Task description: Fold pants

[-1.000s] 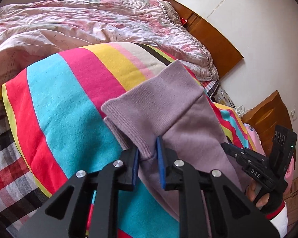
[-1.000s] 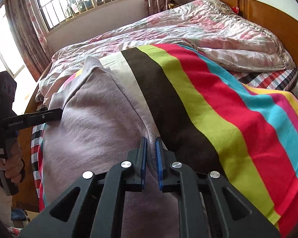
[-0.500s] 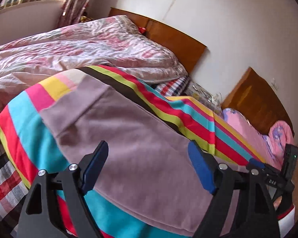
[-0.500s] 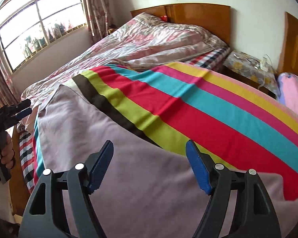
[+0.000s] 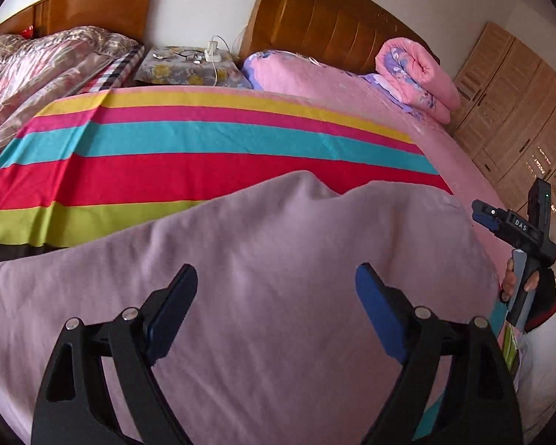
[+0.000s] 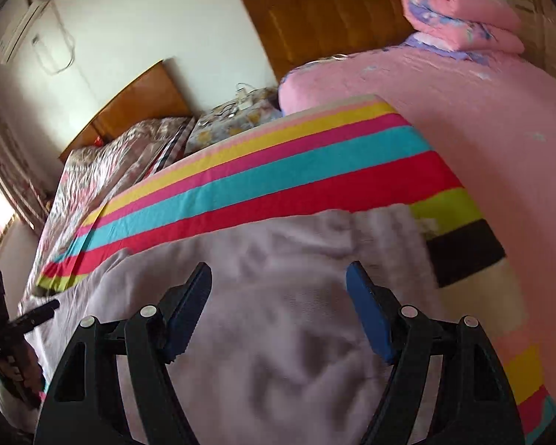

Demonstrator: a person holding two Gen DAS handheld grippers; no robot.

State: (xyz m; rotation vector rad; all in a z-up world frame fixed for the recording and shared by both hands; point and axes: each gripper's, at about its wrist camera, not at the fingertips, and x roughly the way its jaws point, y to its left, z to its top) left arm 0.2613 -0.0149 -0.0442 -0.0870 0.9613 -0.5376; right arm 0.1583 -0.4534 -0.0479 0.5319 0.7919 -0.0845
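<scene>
The mauve pants point(image 5: 278, 267) lie spread flat on a striped blanket point(image 5: 204, 148) on the bed. My left gripper point(image 5: 276, 278) is open and empty, hovering just above the pants. In the right wrist view the pants point(image 6: 278, 259) fill the lower middle, somewhat blurred. My right gripper point(image 6: 278, 278) is open and empty above them. The right gripper also shows at the right edge of the left wrist view point(image 5: 515, 230), and the left gripper shows at the left edge of the right wrist view point(image 6: 15, 326).
A pink bedspread point(image 5: 352, 85) lies to the right with a rolled pink quilt point(image 5: 415, 70) by the wooden headboard point(image 5: 333, 18). A nightstand point(image 5: 189, 66) with cables stands between the beds. A floral quilt point(image 5: 37, 66) lies at the left. Wooden wardrobes point(image 5: 519, 111) stand at the right.
Both grippers were shut on the pants one second ago. They have let go and opened, and both cameras have swung towards the headboards. The pants now lie flat.
</scene>
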